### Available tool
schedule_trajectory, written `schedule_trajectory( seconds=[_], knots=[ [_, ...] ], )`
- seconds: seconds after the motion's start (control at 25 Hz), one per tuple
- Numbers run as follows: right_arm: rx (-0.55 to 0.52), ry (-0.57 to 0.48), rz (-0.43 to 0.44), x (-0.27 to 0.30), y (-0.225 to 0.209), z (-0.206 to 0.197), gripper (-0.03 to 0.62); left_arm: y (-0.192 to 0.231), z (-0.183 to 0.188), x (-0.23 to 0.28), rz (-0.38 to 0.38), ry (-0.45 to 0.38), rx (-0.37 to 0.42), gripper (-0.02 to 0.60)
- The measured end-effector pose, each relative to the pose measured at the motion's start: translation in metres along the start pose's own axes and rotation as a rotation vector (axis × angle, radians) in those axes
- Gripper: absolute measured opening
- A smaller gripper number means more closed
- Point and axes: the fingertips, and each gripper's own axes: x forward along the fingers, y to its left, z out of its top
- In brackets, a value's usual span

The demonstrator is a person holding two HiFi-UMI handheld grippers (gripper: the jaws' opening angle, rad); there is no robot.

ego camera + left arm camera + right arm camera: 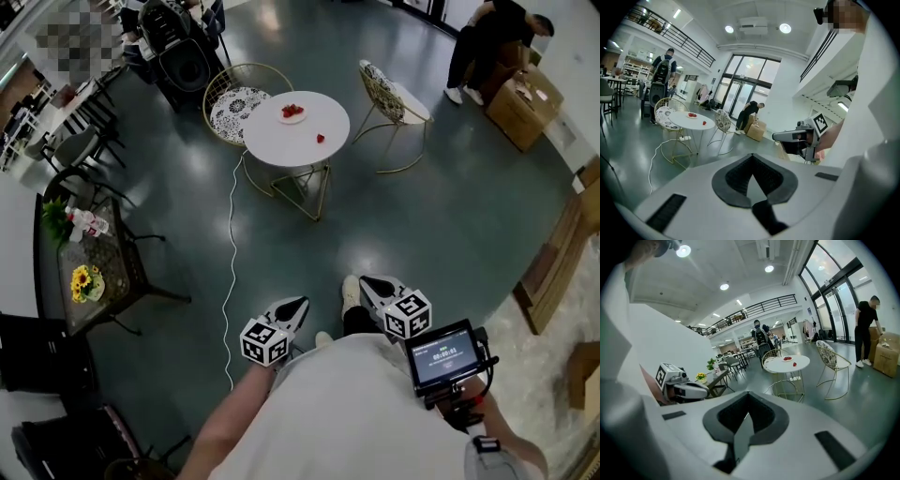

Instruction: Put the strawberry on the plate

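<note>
A round white table [296, 141] stands far ahead on the dark floor. On it is a small white plate [292, 114] that holds red strawberries, and one loose strawberry [321, 139] lies on the tabletop to the plate's right. The left gripper view shows the same plate [692, 115] and strawberry [704, 123], and so does the right gripper view, with plate [787, 358] and strawberry [794, 363]. My left gripper [298, 306] and right gripper [367, 281] are held close to my body, well short of the table. Both point toward it, shut and with nothing in them.
Two wire chairs [236, 98] [392, 98] flank the table, and a white cable [231, 253] trails across the floor from it. A dark side table with flowers [89, 272] stands at the left. A person bends over cardboard boxes [523, 103] at the far right.
</note>
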Motion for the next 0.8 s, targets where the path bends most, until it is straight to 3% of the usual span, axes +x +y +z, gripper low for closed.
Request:
schedule_trajectory(
  seconds=[0.8],
  knots=[
    [0.034, 0.041, -0.058, -0.016, -0.016, -0.028, 0.005, -0.004, -0.023, 0.020, -0.038, 0.037, -0.010, 0.003]
  ],
)
